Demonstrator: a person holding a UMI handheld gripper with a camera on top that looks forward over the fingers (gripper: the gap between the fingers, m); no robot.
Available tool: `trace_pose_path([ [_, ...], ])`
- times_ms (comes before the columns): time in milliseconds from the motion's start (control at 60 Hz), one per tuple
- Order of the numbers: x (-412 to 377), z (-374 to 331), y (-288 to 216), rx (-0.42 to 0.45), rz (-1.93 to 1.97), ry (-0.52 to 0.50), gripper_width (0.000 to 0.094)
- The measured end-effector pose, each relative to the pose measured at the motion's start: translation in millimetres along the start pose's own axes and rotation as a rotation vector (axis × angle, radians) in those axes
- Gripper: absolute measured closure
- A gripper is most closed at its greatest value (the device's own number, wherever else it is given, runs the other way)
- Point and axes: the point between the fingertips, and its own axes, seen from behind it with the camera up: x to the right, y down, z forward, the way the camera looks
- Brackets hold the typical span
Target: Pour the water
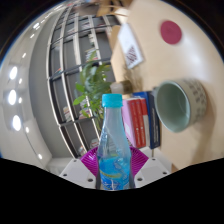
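A clear plastic water bottle (113, 140) with a blue cap and blue label stands upright between my fingers. My gripper (113, 170) is shut on the bottle, both magenta pads (92, 160) pressing its lower body. A grey-green cup (180, 104) is beyond the bottle, to its right, seen tilted with its opening facing me. The bottle holds water up to near its neck.
A green potted plant (92, 82) is behind the bottle to the left. Red and blue books (143, 118) lie between the bottle and the cup. A window with bars (60, 60) is at the left. A round pink disc (171, 32) sits on the pale wall beyond.
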Motion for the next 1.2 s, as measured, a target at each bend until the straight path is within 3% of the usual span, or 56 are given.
trace_pose_path([
  [200, -82, -26, -49, 0.099, -0.776, -0.014, 0.0535],
  [350, -113, -34, -100, 0.169, -1.19, 0.031, 0.0537],
  [583, -99, -44, -199, 0.241, -1.621, 0.207, 0.0522],
  [967, 8, -44, -280, 0.127, -1.766, 0.397, 0.0523],
  [1100, 49, -43, -280, 0.065, -1.734, 0.397, 0.0507],
  [1200, 45, -46, -277, 0.114, -1.732, 0.341, 0.0502],
])
